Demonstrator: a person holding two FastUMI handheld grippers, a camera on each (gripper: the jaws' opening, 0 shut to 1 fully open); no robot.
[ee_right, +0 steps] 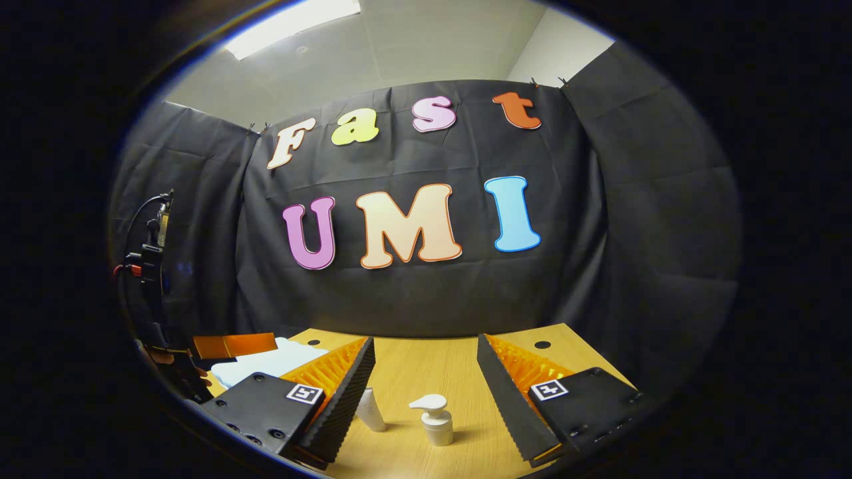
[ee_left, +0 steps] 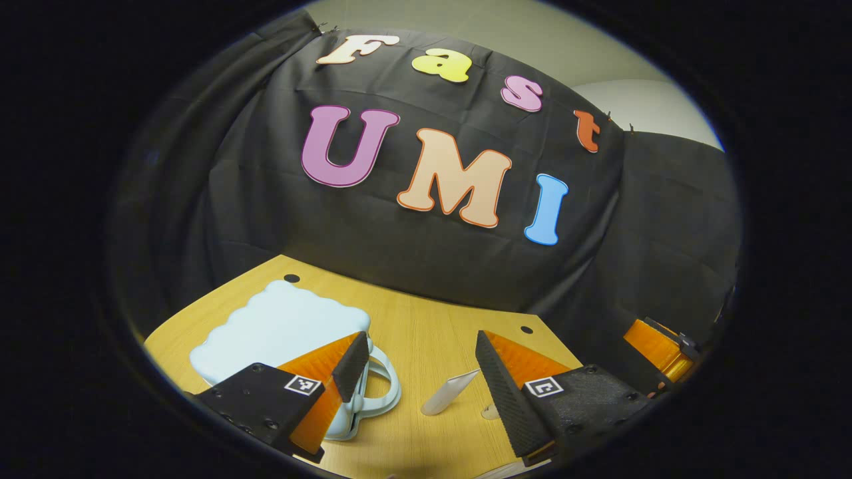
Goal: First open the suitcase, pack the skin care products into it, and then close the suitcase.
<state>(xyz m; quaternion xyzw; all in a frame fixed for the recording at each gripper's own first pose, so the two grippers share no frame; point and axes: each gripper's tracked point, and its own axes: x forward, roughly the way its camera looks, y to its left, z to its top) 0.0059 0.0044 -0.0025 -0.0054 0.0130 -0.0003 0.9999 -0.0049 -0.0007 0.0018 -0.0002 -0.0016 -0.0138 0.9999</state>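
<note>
A pale blue suitcase [ee_left: 279, 329] with a wavy edge lies flat and closed on the wooden table [ee_left: 426, 319], its handle [ee_left: 389, 389] facing me. My left gripper [ee_left: 423, 339] is open, and its left finger [ee_left: 349, 366] overlaps the case's near corner by the handle. A white tube [ee_left: 449, 392] lies on the table between the fingers. In the right gripper view my right gripper [ee_right: 426, 342] is open above a white pump bottle [ee_right: 436, 419] and the white tube [ee_right: 371, 409]. The suitcase [ee_right: 266, 362] sits further left.
The left gripper [ee_right: 229, 346] and the hand [ee_right: 170, 359] holding it show at the left of the right gripper view. The right gripper [ee_left: 659, 346] shows at the right edge of the left gripper view. The table has small dark holes [ee_left: 526, 329] near the black cloth wall.
</note>
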